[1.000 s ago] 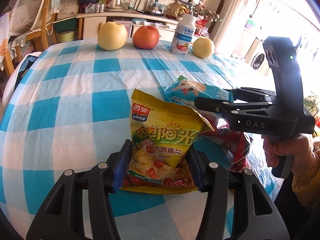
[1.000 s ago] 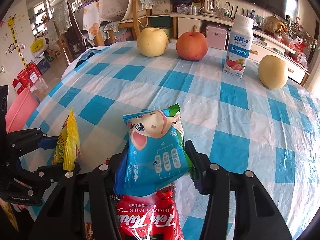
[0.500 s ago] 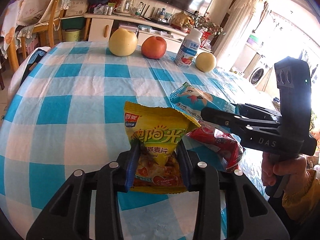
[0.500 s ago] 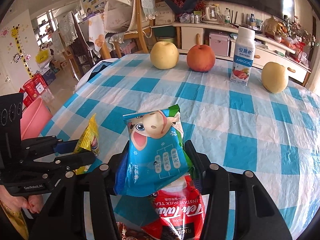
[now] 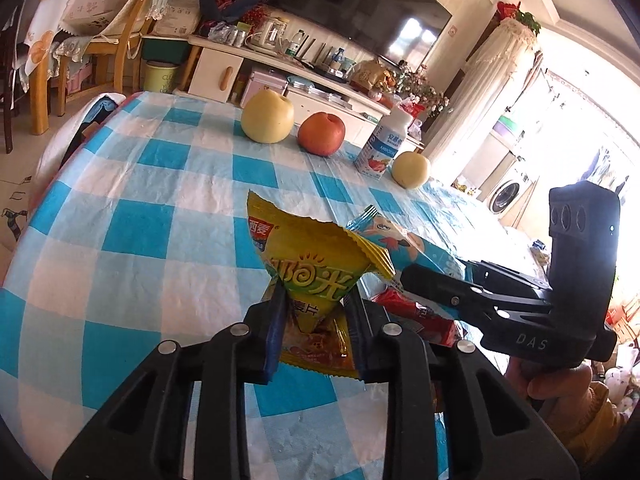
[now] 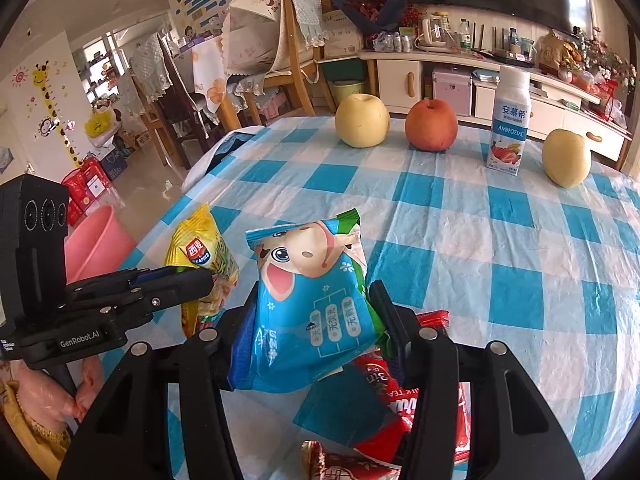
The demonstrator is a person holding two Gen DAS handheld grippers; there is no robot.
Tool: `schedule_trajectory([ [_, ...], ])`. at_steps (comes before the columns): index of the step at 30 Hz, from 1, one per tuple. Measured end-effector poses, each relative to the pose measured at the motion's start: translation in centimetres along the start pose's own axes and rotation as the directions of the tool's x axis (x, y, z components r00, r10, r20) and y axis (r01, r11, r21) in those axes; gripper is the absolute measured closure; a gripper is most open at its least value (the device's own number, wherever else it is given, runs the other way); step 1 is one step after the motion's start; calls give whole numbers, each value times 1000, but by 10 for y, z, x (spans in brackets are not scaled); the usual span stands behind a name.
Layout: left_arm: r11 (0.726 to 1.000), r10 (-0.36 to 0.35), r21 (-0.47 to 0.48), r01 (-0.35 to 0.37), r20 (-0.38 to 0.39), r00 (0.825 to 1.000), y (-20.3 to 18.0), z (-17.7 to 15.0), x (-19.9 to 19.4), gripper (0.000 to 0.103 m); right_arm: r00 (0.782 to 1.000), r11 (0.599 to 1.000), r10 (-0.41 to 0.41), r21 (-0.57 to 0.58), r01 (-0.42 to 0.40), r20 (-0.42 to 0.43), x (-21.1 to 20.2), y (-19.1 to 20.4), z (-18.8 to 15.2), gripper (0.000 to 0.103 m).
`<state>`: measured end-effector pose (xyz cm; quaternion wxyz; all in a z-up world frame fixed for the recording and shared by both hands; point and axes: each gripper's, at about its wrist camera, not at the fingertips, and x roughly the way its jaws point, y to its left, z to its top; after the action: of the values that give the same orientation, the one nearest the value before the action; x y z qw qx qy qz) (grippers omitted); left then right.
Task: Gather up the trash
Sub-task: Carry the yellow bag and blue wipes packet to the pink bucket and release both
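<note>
My left gripper has its jaws closing, and the pads pinch a yellow oat-flake packet, which is crumpled narrow and held up off the checked tablecloth. My right gripper is shut on a blue packet with a cartoon cow, also lifted. Under it a red milk-tea packet lies on the cloth. The two grippers are side by side; the left one with the yellow packet shows at the left of the right wrist view.
Along the far side of the table stand a yellow pear, a red apple, a yoghurt bottle and a second pear. A pink bucket stands on the floor left of the table. Another red wrapper lies near the front edge.
The left jaws have closed in on the yellow packet and squeezed it narrow. Both grippers have risen and drawn back with their packets; the red packet stays on the cloth.
</note>
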<state>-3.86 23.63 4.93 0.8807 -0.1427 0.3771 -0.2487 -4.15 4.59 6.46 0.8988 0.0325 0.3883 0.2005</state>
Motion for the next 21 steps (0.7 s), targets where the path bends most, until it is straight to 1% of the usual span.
schedule_trajectory([
  [7, 999, -16, -49, 20, 80, 997, 13, 6, -23, 75, 1000, 999, 6, -34, -5, 9, -2, 24, 2, 50],
  [13, 995, -26, -87, 40, 152, 988, 25, 10, -45, 75, 999, 998, 27, -60, -26, 23, -4, 46, 8, 50],
  [15, 994, -18, -104, 37, 175, 984, 31, 10, -54, 75, 999, 997, 40, -65, -38, 29, -4, 54, 12, 50],
  [19, 988, 6, -148, 31, 247, 969, 46, 9, -76, 75, 996, 994, 78, -75, -75, 35, -1, 73, 20, 50],
  [21, 984, 46, -178, 7, 292, 955, 56, 8, -91, 75, 994, 991, 104, -86, -101, 32, 2, 86, 23, 50],
])
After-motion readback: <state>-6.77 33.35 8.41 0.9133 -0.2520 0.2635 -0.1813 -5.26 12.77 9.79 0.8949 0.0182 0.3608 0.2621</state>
